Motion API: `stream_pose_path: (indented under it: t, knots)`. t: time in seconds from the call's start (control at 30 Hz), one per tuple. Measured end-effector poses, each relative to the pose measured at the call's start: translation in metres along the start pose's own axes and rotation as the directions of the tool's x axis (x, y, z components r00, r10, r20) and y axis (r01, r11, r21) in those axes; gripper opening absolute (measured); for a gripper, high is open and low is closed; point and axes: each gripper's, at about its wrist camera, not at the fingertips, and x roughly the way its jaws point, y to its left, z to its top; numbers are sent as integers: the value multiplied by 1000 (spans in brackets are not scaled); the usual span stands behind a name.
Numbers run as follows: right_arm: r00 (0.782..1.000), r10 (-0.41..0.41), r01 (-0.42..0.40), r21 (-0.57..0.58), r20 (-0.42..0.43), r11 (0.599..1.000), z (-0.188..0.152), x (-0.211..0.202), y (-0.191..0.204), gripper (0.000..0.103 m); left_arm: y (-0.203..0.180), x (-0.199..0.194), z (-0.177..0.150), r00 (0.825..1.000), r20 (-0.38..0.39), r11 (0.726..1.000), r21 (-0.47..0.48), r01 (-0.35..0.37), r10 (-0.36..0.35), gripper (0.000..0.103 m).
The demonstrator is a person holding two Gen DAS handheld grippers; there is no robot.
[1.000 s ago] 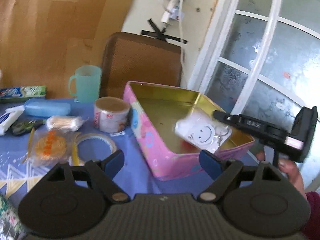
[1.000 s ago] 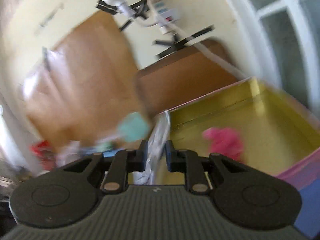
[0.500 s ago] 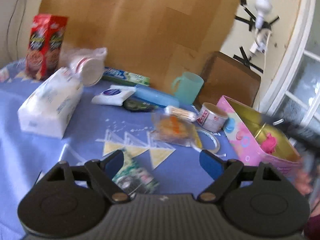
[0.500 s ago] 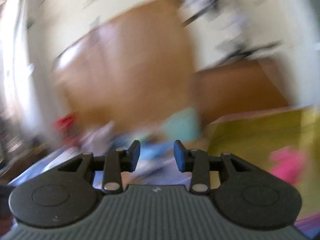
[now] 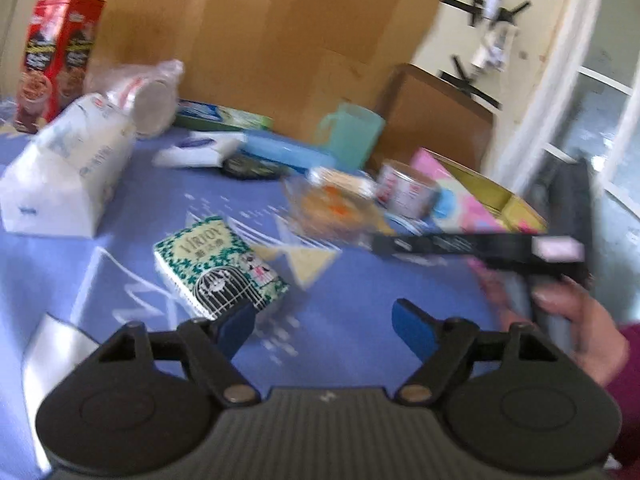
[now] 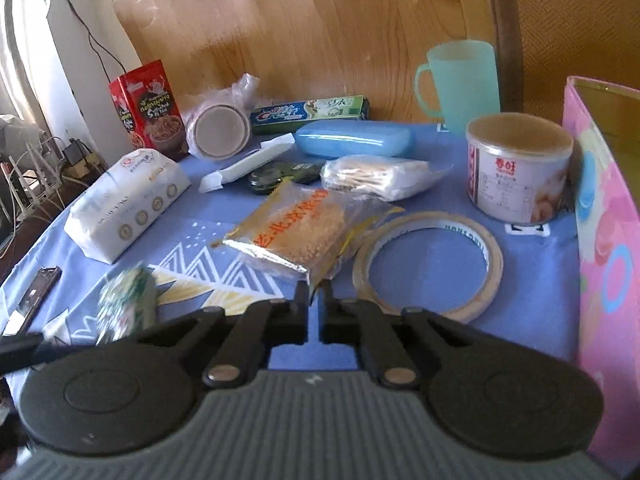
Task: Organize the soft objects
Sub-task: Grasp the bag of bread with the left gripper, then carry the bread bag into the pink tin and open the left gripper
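Left tongs (image 5: 324, 322) open, blue pads apart over bare blue tabletop (image 5: 360, 344), nothing between them; jaws have just been narrowing. Green-patterned tissue pack (image 5: 218, 266) lies just ahead-left of the left pad, near it, contact unclear.

Right tongs (image 6: 315, 300) closed, jaws have just snapped shut, empty as far as I can see; tips sit right at the near edge of the clear grain packet (image 6: 296, 232), can't tell if a film corner is pinched. Tape roll (image 6: 428, 262) just ahead-right of them, pink tin (image 6: 608, 216) far right, cotton swab bag (image 6: 376, 176) beyond the packet, white tissue pack (image 6: 124, 204) ahead-left.

Risks, my read:
- Left tongs off-centre from the tissue pack; closing here likely shoves it sideways or clips one corner, soft pack then twists out.
- Right tongs shut at the packet edge: pushing forward would slide the packet into the swab bag; must reopen first.
- Slick film may slip from the pads if only a corner is taken.
- Both tongs work close together, clash possible; right tool crosses the left view.

Pose: both point forward and moderately down at the tabletop. Person's right hand (image 5: 576, 320) wraps the handle, sleeve visible. Left view is motion-blurred.
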Motion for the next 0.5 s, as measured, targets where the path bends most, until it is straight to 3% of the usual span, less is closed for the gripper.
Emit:
stream_pose_path:
  t: [0.1, 0.23, 0.33, 0.37, 0.4, 0.5]
  knots:
    - [998, 62, -62, 10, -18, 998, -16, -23, 2, 5, 12, 2, 15, 999, 18, 999, -42, -33, 34, 79]
    - [996, 86, -87, -21, -22, 996, -51, -64, 4, 6, 8, -4, 27, 995, 31, 993, -64, 98, -96, 82]
    - [994, 106, -107, -48, -30, 993, -70, -85, -1, 31, -11, 6, 24, 984, -23, 984, -38, 174, -175, 86]
    - [994, 108, -109, -59, -26, 992, -72, -88, -3, 59, -17, 11, 21, 983, -45, 984, -26, 178, -179, 88]
    - [995, 102, -103, -71, -12, 992, -72, -88, -4, 72, -22, 18, 20, 984, -66, 986, -17, 167, -168, 89]
    - [993, 117, -118, -176, -20, 977, -66, -77, 5, 74, -32, 37, 17, 981, -140, 991, -37, 132, -136, 91]
